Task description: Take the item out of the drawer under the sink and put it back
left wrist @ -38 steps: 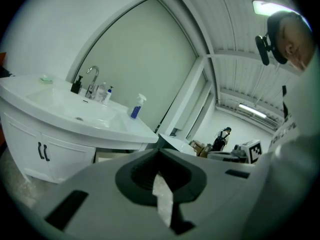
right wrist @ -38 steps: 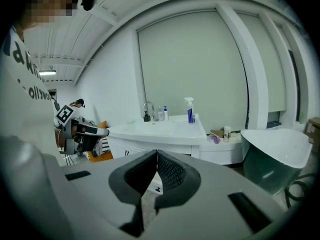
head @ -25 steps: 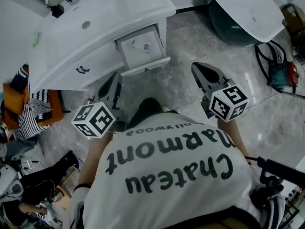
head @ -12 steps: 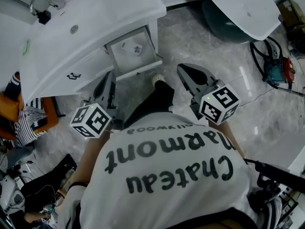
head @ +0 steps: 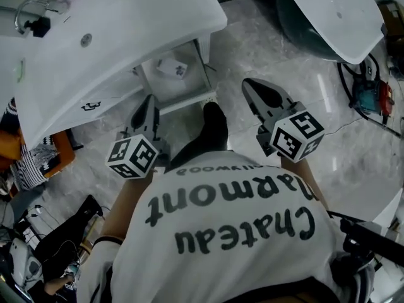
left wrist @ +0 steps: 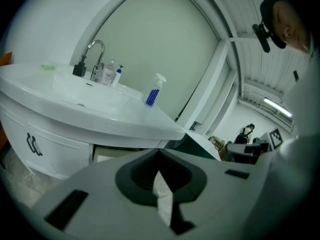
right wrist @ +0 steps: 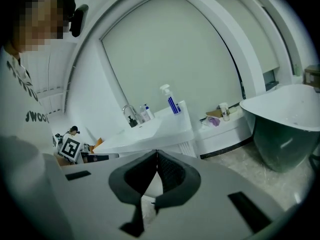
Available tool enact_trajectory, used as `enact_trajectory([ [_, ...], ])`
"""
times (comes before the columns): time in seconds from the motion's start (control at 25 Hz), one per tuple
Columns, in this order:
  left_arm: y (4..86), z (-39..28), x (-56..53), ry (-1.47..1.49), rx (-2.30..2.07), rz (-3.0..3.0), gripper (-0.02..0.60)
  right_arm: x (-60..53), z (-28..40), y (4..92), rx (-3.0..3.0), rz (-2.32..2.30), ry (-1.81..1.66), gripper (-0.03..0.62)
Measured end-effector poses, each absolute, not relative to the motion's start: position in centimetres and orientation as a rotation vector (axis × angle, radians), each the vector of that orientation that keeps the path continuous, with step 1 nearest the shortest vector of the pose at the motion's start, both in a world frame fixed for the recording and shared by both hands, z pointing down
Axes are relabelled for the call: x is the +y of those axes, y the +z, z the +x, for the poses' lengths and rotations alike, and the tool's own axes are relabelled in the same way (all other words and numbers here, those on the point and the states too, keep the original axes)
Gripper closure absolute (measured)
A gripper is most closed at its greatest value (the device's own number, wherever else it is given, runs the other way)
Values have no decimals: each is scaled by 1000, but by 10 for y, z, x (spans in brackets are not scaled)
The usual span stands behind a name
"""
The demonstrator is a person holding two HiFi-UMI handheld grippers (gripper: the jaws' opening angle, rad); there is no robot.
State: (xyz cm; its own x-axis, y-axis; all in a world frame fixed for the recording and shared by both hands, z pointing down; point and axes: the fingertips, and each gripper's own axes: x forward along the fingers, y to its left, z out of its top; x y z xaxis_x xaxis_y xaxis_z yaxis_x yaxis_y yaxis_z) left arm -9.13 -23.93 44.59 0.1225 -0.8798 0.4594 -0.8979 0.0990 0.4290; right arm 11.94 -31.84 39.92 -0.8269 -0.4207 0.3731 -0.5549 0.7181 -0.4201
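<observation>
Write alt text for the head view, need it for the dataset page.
Seen from above, a person in a white printed T-shirt holds a shut left gripper and a shut right gripper toward an open drawer under a white sink; a small white item lies inside. A white bathtub stands at upper right.

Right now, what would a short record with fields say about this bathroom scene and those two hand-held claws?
Place: bathroom with a white sink cabinet and a bathtub
Drawer: pulled open under the sink
Item: small and white, lying inside the drawer
Left gripper: jaws together, near the drawer's front, not touching the item
Right gripper: jaws together, over the floor to the drawer's right
On the sink: faucet, spray bottle
</observation>
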Motion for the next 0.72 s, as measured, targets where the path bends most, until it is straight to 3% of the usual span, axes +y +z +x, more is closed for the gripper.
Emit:
enact_trajectory([
  [0.72, 615, -111, -299, 265, -1667, 1408, 572, -354, 125, 528, -2469, 807, 1169, 582],
])
